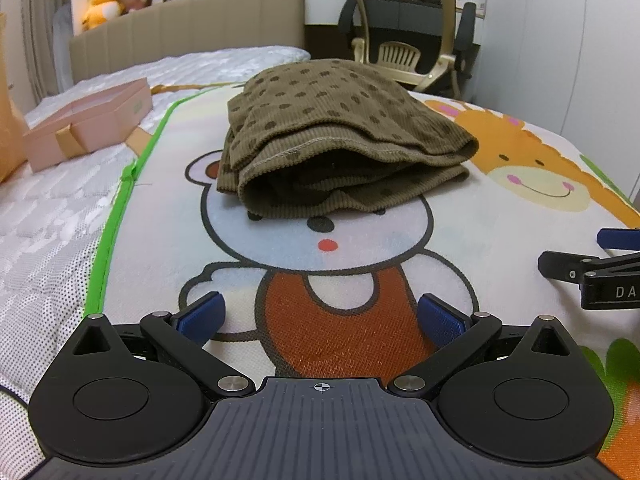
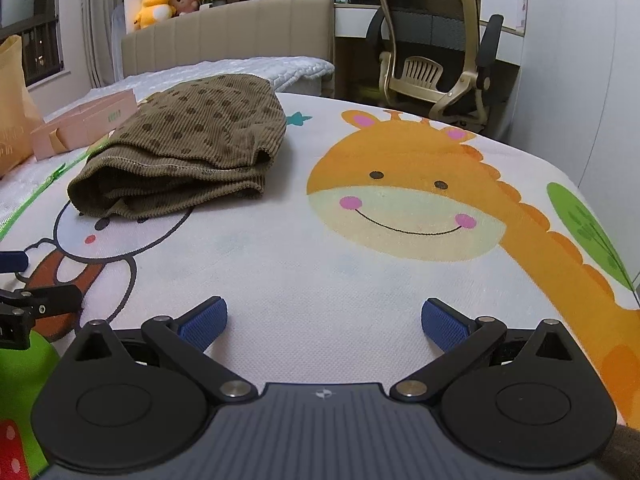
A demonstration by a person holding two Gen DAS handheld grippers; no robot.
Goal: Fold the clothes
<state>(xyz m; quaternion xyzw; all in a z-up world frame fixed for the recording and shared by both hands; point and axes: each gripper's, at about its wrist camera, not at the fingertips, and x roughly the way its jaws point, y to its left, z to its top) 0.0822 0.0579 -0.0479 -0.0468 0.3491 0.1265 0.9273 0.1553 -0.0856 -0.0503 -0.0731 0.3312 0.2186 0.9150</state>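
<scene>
On the cartoon mat (image 1: 360, 248), over the top of the printed bear's head, sits the brown polka-dot garment (image 1: 336, 136), folded into a chunky bundle. The left gripper (image 1: 320, 316) is lined up pretty much straight at it, well short, jaws spread wide with nothing in them. The right gripper (image 2: 324, 320) is gaping and empty too, with the bundle ahead and off to its left. A pink box (image 1: 88, 124) sits left of the mat.

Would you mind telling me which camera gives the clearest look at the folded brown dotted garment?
The left wrist view: the brown dotted garment lies centred ahead, its open hemmed edge and stacked folds facing the camera. The right wrist view shows it off to the left, at an angle, so the layers are harder to read.
</scene>
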